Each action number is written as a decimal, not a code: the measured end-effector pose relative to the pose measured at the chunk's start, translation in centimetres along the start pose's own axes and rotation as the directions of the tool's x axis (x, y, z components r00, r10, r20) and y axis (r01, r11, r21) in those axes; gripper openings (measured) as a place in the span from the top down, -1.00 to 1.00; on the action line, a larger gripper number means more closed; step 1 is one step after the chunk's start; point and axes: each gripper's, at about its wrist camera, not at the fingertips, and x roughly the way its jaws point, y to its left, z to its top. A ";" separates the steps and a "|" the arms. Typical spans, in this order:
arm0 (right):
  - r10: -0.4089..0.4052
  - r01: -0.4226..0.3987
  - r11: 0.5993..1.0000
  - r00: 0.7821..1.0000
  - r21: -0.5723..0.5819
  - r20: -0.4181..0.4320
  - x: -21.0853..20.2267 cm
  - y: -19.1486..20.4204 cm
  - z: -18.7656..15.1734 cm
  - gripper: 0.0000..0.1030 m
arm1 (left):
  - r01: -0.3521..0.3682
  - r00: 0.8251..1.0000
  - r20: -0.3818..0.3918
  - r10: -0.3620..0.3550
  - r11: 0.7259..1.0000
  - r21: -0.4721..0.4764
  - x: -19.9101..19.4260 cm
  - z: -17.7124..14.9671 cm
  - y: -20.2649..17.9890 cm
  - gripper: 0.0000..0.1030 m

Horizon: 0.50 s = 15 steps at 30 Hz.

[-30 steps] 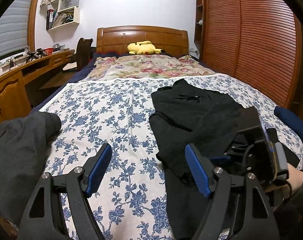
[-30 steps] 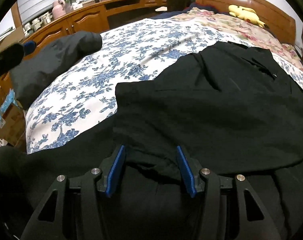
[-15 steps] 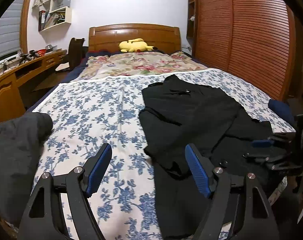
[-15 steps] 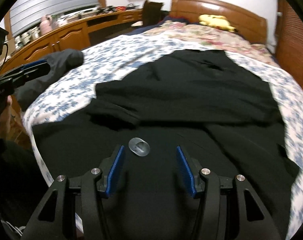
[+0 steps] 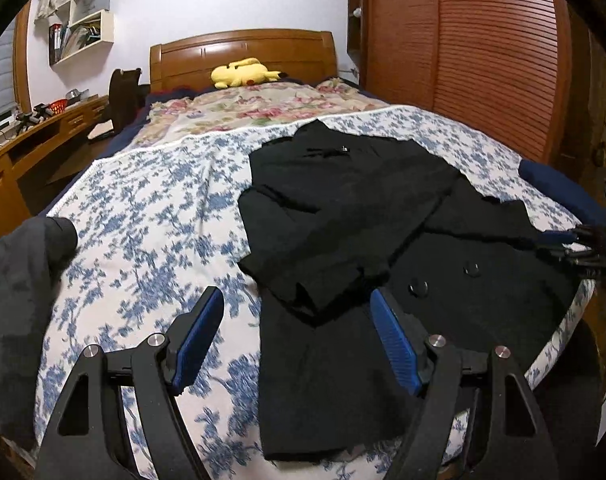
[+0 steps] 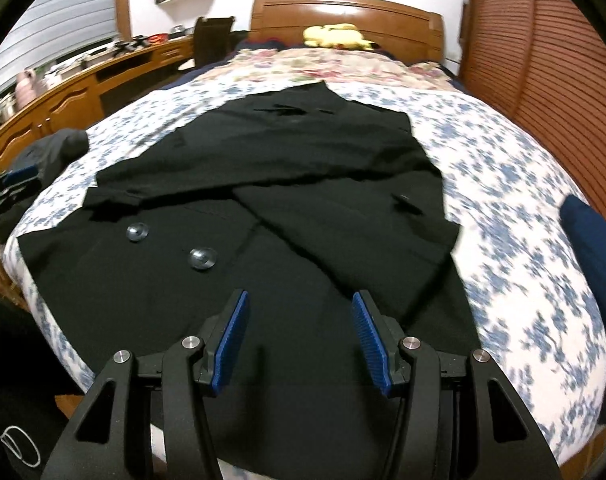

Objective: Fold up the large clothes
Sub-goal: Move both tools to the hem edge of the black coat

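black coat (image 6: 287, 184) lies spread just beyond the empty right hand-held gripper (image 6: 299, 334).

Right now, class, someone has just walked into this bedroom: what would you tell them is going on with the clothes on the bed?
A person holding a gripper in each hand is part-way through folding a black coat laid out on the blue-flowered bedspread. One sleeve is folded across the coat's front and two buttons show. The left gripper and right gripper are both open and hold nothing, poised above the coat's near hem. A dark grey garment lies at the bed's left edge.
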 end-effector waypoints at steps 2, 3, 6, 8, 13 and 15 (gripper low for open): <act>-0.020 0.020 1.000 1.000 0.012 -0.006 -0.3 -0.5 -0.3 -0.07 | 0.003 1.000 -0.013 -0.003 1.000 -0.002 0.2 -0.4 -0.1 -0.49; -0.031 0.031 0.999 0.999 0.018 -0.009 -0.2 -0.6 -0.2 -0.07 | 0.005 1.000 -0.022 -0.005 1.000 -0.004 0.2 -0.7 -0.2 -0.49; -0.051 0.052 0.998 0.999 0.042 -0.016 -0.9 -1.6 -0.7 -0.08 | 0.006 0.999 -0.038 -0.007 1.000 -0.013 0.0 -1.4 -0.3 -0.49; -0.058 0.060 0.996 0.998 0.061 -0.024 -0.9 -2.2 -0.9 -0.12 | 0.003 0.999 -0.040 -0.004 1.000 -0.021 -0.5 -1.9 -0.5 -0.49; -0.077 0.081 0.993 0.995 0.082 -0.056 -0.7 -3.5 -1.9 -0.18 | 0.028 0.998 -0.046 -0.030 0.999 -0.042 -1.7 -2.8 -0.8 -0.49; -0.069 0.074 0.993 0.996 0.089 -0.060 -0.7 -3.7 -2.1 -0.18 | 0.017 0.999 -0.047 -0.018 0.999 -0.041 -1.8 -3.0 -0.7 -0.49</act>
